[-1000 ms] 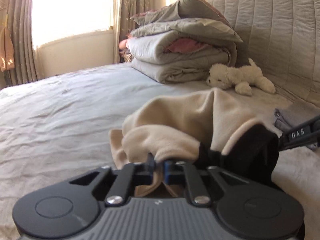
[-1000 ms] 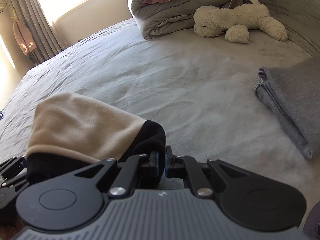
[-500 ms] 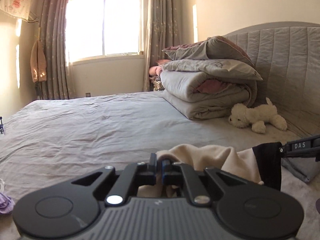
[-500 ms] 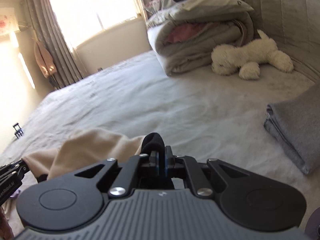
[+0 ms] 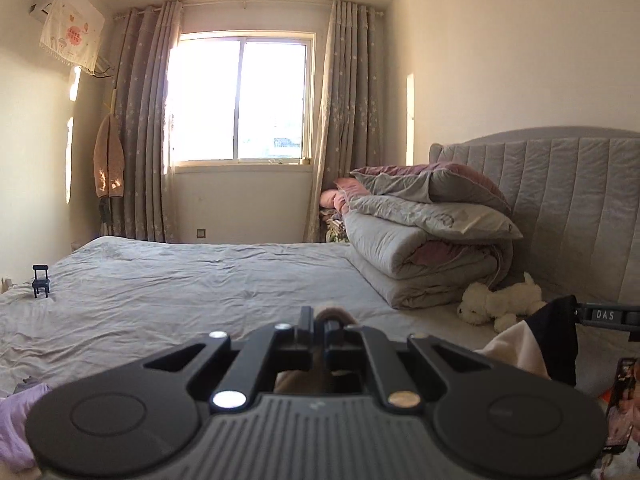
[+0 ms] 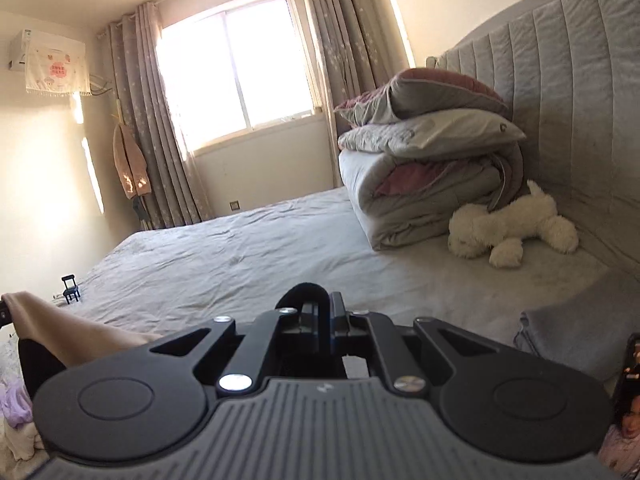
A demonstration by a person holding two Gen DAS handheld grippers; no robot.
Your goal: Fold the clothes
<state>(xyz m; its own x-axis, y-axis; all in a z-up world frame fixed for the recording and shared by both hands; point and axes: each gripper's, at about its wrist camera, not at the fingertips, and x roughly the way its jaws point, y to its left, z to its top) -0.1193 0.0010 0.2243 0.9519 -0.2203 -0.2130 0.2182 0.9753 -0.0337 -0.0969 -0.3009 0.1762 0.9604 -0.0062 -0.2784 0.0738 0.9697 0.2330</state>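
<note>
Left to right: tiny chair (image 5: 41, 286) on the bed (image 5: 200, 280), quilts (image 5: 424, 248) and plush dog (image 5: 500, 306) by the headboard. The garment (image 6: 60, 330), heaped on the bed a second ago, now hangs stretched in the air. Left hand-held gripper (image 5: 320, 326) pinches its beige edge, right hand-held gripper (image 6: 326, 314) its black edge, both near level.

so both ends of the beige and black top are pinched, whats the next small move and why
Probably draw the two apart and give a light shake. The left hand-held gripper is shut on the beige fabric, the right hand-held gripper on its black trim, and the garment sags slack between them above the bed, so it needs spreading before laying flat.
</note>
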